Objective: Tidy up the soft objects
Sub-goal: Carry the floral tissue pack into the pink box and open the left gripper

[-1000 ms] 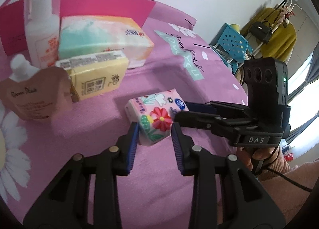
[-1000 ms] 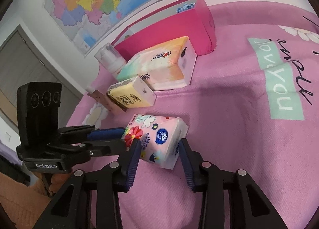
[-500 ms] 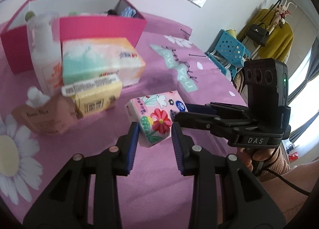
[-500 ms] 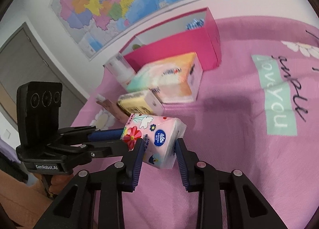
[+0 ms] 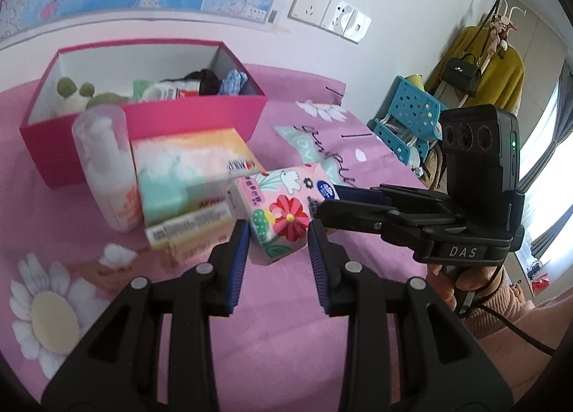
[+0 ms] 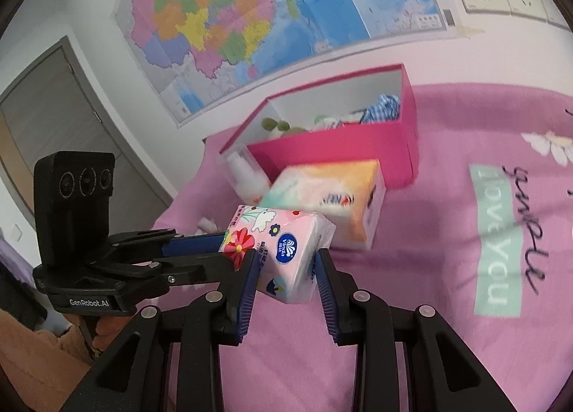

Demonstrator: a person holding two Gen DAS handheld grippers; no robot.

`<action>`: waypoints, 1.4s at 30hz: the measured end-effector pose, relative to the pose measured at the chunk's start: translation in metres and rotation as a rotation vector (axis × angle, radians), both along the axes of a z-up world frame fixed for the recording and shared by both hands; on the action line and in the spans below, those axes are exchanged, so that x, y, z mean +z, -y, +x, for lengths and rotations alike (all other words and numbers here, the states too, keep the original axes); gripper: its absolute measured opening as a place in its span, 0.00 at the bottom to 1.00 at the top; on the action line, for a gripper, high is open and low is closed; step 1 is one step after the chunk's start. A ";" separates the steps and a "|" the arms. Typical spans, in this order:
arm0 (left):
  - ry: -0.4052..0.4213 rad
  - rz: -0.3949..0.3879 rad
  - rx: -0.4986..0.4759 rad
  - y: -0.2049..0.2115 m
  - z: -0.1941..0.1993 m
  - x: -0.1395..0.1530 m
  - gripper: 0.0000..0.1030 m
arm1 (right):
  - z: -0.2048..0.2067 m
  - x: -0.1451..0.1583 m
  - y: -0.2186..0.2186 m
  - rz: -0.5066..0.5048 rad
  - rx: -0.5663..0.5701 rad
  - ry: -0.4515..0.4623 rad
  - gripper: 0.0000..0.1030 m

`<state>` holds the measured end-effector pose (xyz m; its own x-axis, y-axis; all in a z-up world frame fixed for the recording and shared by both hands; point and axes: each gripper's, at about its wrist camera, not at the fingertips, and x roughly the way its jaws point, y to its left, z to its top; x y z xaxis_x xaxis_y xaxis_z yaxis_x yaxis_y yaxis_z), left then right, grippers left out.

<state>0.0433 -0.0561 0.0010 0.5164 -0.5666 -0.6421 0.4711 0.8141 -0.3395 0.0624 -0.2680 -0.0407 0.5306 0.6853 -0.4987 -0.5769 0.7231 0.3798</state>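
Both grippers, left gripper (image 5: pixel 277 245) and right gripper (image 6: pixel 284 277), squeeze the flowery tissue pack (image 6: pixel 277 245) to carry it toward the pink box (image 6: pixel 343 150).

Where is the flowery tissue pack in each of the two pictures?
Left wrist view: the flowery tissue pack sits just below the middle, held between the left gripper and the right gripper, which comes in from the right.
Right wrist view: the pack is left of the middle and low, between the right gripper.
Shared landmark: the pink box behind it, open on top.
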 end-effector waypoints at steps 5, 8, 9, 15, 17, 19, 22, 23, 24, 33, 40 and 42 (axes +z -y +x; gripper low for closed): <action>0.028 0.005 0.008 0.000 0.012 0.011 0.35 | 0.010 0.010 -0.004 -0.002 -0.002 0.024 0.32; 0.041 0.010 0.011 0.001 0.017 0.015 0.35 | 0.015 0.016 -0.005 -0.001 -0.005 0.041 0.31; 0.044 0.012 0.013 0.001 0.019 0.016 0.35 | 0.016 0.018 -0.006 -0.001 -0.007 0.047 0.32; 0.054 0.016 0.019 0.002 0.025 0.019 0.35 | 0.024 0.021 -0.007 0.004 -0.011 0.059 0.32; 0.057 0.019 0.019 0.002 0.026 0.020 0.35 | 0.026 0.021 -0.006 0.006 -0.011 0.057 0.32; 0.060 0.022 0.019 0.003 0.027 0.020 0.35 | 0.028 0.022 -0.005 0.007 -0.012 0.058 0.32; 0.066 0.024 0.019 0.004 0.030 0.022 0.35 | 0.030 0.024 -0.005 0.010 -0.014 0.063 0.31; 0.069 0.024 0.020 0.004 0.030 0.023 0.35 | 0.030 0.024 -0.005 0.010 -0.015 0.065 0.32; 0.071 0.025 0.021 0.004 0.031 0.024 0.35 | 0.031 0.024 -0.005 0.010 -0.015 0.066 0.32; 0.079 0.029 0.030 0.004 0.038 0.028 0.35 | 0.038 0.027 -0.006 0.011 -0.016 0.077 0.31; 0.078 0.029 0.045 0.001 0.049 0.030 0.35 | 0.046 0.032 -0.010 0.007 -0.013 0.090 0.32; 0.076 0.030 0.050 0.000 0.054 0.030 0.35 | 0.049 0.033 -0.012 0.008 -0.012 0.093 0.31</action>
